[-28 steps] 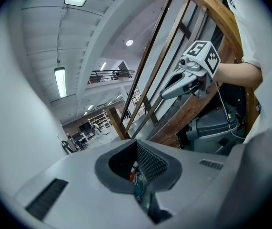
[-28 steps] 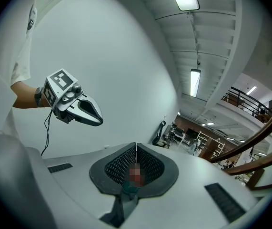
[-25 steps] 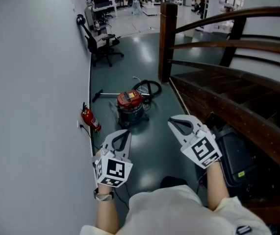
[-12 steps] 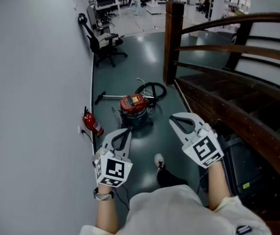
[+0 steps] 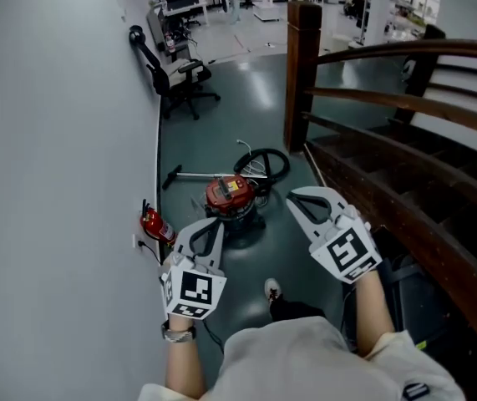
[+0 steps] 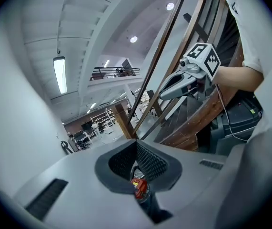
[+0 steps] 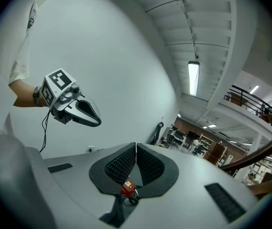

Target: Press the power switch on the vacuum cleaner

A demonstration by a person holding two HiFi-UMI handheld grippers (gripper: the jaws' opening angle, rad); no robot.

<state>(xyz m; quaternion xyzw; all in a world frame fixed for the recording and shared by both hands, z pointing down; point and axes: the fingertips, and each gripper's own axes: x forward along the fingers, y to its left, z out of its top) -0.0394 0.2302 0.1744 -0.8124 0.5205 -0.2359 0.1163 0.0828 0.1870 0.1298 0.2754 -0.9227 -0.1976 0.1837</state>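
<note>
Closest in the head view is the person's pale shirt (image 5: 305,357), and one shoe (image 5: 272,289) on the dark green floor (image 5: 221,115) just past it. The left gripper (image 5: 211,224) is up near the white wall (image 5: 54,140). Its two jaws are pressed tight together with nothing between them. The right gripper (image 5: 292,199) is level with it, nearer the wooden stairs (image 5: 388,190). Its jaws are pressed tight together too, and they hold nothing. Both grippers point forward and a little down, well apart from each other.

By the wall, just past the left gripper, stands a red fire extinguisher (image 5: 156,224). The vacuum cleaner (image 5: 230,195), red on top, sits on the floor ahead, between the two grippers in the picture and not touched by either. Its black hose (image 5: 263,161) curls in a ring behind it. A long tube (image 5: 200,175) lies on the floor toward the wall.

Farther on stands a thick wooden post (image 5: 302,73). A black office chair (image 5: 180,78) sits by the wall. Desks and shelves are far at the back.
</note>
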